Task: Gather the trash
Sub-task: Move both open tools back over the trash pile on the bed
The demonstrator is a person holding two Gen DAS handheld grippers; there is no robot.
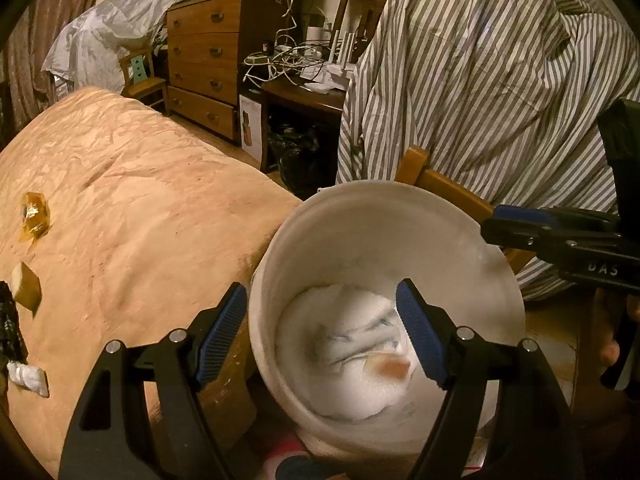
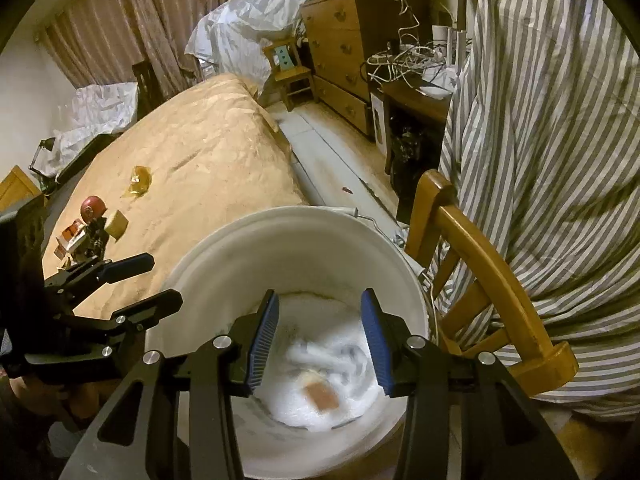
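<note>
both tools, the left tool (image 1: 322, 334) and right tool (image 2: 318, 338), are hanging released over the white bucket (image 2: 240, 256). the remaining trash, an amber wrapper (image 2: 138, 184) among it, is lying on the bed (image 2: 208, 160) at the frame's left, nearer the left tool.

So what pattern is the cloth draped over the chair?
Grey and white stripes on the cloth over the wooden chair; right wrist view shows it best.

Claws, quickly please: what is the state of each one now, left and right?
Left claw: open, holding nothing, its fingers on either side of the white bucket wall.
Right claw: open, empty, over the bucket.
</note>
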